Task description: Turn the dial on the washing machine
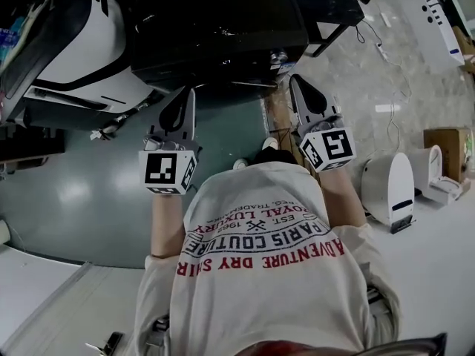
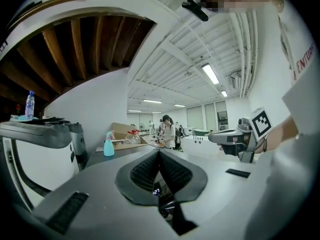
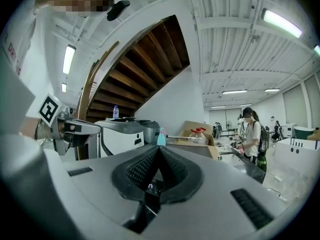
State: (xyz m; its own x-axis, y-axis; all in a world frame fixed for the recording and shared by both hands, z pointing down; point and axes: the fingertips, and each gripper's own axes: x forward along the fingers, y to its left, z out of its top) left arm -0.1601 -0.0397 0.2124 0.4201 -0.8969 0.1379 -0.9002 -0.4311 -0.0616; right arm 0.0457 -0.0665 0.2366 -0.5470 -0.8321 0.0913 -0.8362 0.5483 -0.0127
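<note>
Black machine [image 1: 223,28] edge at twelve o'clock, near left gripper [image 1: 185,93] and right gripper [image 1: 295,80], both clenched empty; teal floor [image 1: 74,191] spreads at nine

Head view: uneven exposure. Dark machine [image 1: 215,28] at top was crushed near black, only small specular glints. Green floor [image 1: 74,191] carried soft glare patches; pale floor [image 1: 386,65] was brighter. Edges bent, fisheye.
Gripper views: lit from ceiling strip lights [image 2: 210,74], tubes blown out white. Staircase underside [image 3: 145,59] sat in shadow. Black circular vignette, strong barrel distortion at rim. Left gripper [image 2: 159,153] and right gripper [image 3: 160,149], close to lens, were slightly soft; far room sharper.
</note>
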